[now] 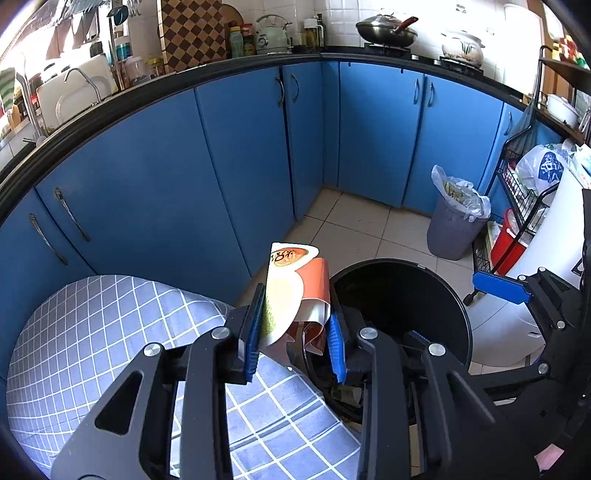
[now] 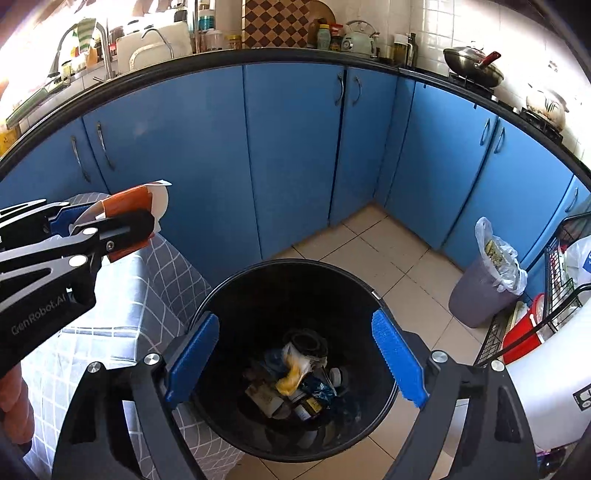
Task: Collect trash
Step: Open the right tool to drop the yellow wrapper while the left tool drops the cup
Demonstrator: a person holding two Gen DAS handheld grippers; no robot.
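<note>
Left gripper [image 1: 295,332]: its blue pads are pressed onto a folded orange-and-white wrapper [image 1: 295,291], which stands up from between them, bent over at the top.
Wrapper position: held in the air over the edge of the cloth-covered table, just beside the near rim of the black bin; in the right wrist view [image 2: 136,203] it shows at the left, above the cloth and not yet over the bin's mouth.
Right gripper [image 2: 295,354]: its fingers are spread wide with nothing between them, hanging straight over the open bin.
Hand: part of one [image 2: 14,406] shows at the lower left edge of the right wrist view, behind the left tool.
Table [image 1: 92,332]: covered by a grey cloth with a white grid pattern, touching or just beside the bin's left side.
Black bin [image 2: 236,288]: round, open, standing on the tiled floor [image 2: 369,254]; at its bottom lies a heap of rubbish [image 2: 295,376], with a yellow scrap, dark wrappers and small jars among it.
White appliance [image 2: 546,387]: stands just right of the bin.
Grey bin [image 2: 476,291]: smaller, lined with a clear bag, well apart from the black one near the wire rack [image 2: 561,266].
Cupboards [image 2: 288,147]: blue doors with metal handles run round the corner.
Worktop [image 1: 321,55]: dark edge, carrying a kettle [image 1: 271,33], bottles, a wok [image 1: 386,29] and a white pot [image 1: 461,46].
</note>
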